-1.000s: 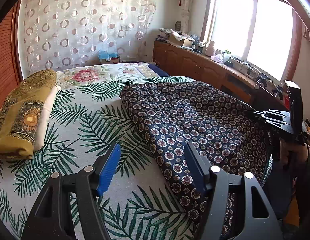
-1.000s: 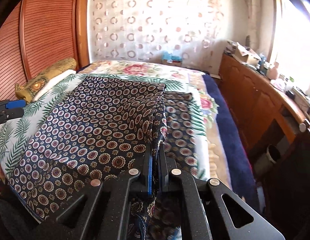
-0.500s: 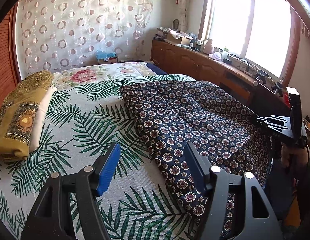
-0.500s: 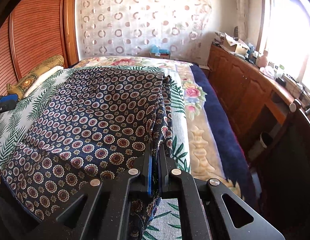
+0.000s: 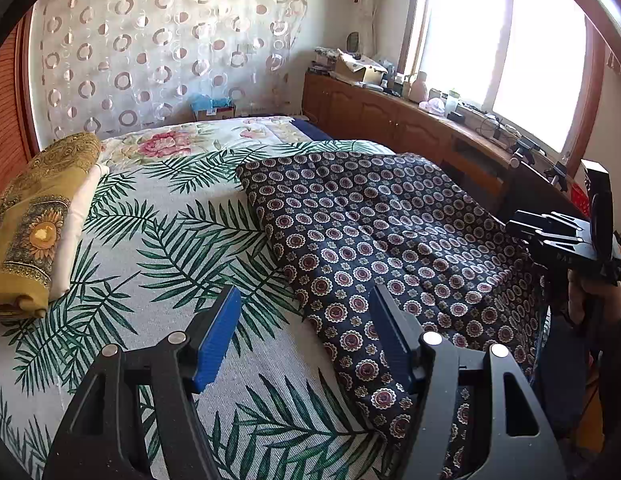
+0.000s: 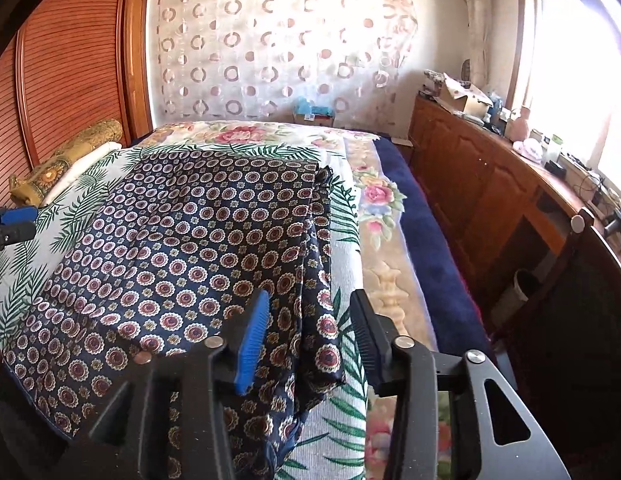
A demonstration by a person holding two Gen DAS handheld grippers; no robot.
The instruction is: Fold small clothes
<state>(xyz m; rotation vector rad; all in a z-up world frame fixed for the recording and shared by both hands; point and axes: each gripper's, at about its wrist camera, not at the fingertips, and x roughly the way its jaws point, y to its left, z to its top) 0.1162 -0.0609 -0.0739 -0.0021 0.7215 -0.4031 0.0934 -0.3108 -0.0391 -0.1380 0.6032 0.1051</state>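
Note:
A dark navy garment with a round floral print (image 5: 382, 240) lies folded over on the palm-leaf bedspread (image 5: 158, 248), its near edge hanging off the bed. My left gripper (image 5: 306, 340) is open and empty above the garment's left edge. My right gripper (image 6: 306, 332) is open, its fingers either side of the garment's right folded edge (image 6: 310, 280), not holding it. The garment fills the left of the right wrist view (image 6: 182, 256). The right gripper also shows at the right of the left wrist view (image 5: 550, 228).
A folded yellow-and-white cloth stack (image 5: 34, 224) lies at the bed's far left. A wooden cabinet (image 6: 490, 184) with clutter runs along the window wall on the right. A wooden slatted door (image 6: 70, 72) stands at the left.
My right gripper was shut on the garment's right edge and has opened, letting the cloth drop onto the bed. The left gripper stayed open and drifted slightly.

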